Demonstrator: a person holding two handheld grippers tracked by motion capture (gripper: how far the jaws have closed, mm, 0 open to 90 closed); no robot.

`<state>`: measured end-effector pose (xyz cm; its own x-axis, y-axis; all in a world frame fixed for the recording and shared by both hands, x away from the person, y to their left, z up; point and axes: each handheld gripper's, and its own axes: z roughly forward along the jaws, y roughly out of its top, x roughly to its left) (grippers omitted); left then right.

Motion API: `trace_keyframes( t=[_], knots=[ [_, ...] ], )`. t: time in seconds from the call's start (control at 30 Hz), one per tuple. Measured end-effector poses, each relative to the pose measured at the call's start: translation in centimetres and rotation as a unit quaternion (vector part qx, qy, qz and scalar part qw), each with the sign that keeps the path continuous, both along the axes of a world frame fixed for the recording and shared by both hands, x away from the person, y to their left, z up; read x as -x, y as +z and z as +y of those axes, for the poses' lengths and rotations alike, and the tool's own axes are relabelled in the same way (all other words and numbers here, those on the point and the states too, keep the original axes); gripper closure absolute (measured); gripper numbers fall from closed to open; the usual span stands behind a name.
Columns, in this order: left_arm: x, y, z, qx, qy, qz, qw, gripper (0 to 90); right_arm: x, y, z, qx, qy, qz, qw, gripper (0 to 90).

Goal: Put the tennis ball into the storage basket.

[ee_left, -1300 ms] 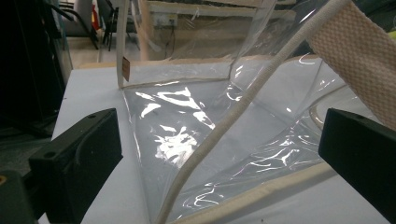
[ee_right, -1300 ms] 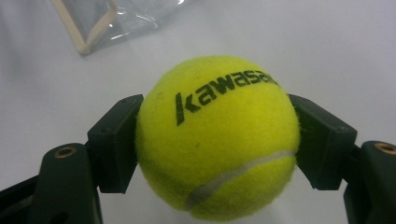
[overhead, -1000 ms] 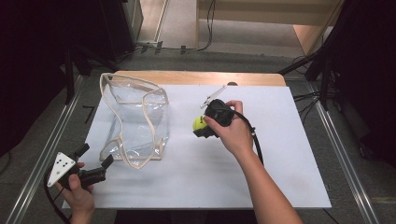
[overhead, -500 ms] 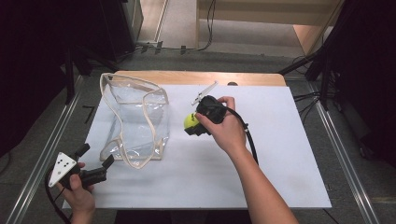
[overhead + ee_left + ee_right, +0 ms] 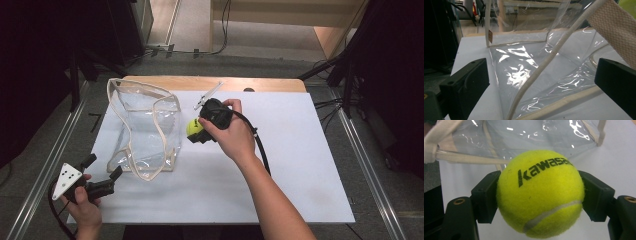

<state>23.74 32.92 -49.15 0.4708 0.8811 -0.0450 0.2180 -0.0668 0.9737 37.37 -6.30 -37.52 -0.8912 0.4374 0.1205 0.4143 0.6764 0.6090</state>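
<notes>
A yellow tennis ball [image 5: 193, 128] with black lettering [image 5: 540, 192] is clamped between the two black jaws of my right gripper [image 5: 196, 132] [image 5: 540, 195], held a little above the white sheet. Just left of the ball stands a clear plastic bag [image 5: 142, 127] with beige fabric trim, its mouth open upward. In the right gripper view the bag [image 5: 524, 135] is right behind the ball. My left gripper [image 5: 102, 167] rests at the sheet's near left corner, its jaws wide open [image 5: 541, 82]. The bag's near corner [image 5: 534, 75] lies just ahead of them, untouched.
A white sheet [image 5: 290, 170] covers most of the wooden table [image 5: 260, 84]. A thin silver stick [image 5: 209, 95] lies at the back, behind the right hand. A black cable [image 5: 257, 145] trails from the right gripper. Metal rails [image 5: 370, 170] run along both table sides.
My right gripper has carried the ball leftward and slightly up, closer to the bag's right side. The left gripper and the bag have stayed where they were.
</notes>
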Motion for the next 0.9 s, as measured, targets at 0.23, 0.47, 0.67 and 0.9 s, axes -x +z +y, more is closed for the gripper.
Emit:
trace_keyframes(
  t=[0.23, 0.47, 0.67, 0.9],
  knots=[
    [0.0, 0.0, 0.0, 0.001, -0.001, 0.001, 1.0, 0.0, 0.0, 1.0, 1.1, -0.006, 0.017, -0.004, 0.9998, 23.7],
    [0.0, 0.0, 0.0, 0.0, -0.002, 0.0, 1.0, 0.0, 0.0, 1.9, 2.3, -0.013, 0.028, -0.005, 0.9995, 23.7],
    [0.0, 0.0, 0.0, 0.0, -0.002, 0.001, 1.0, 0.0, 0.0, 2.9, 3.1, -0.012, 0.036, -0.012, 0.9992, 23.7],
    [0.0, 0.0, 0.0, 0.0, -0.002, 0.001, 1.0, 0.0, 0.2, 4.1, 4.1, -0.013, 0.046, -0.021, 0.9986, 23.7]
  ],
)
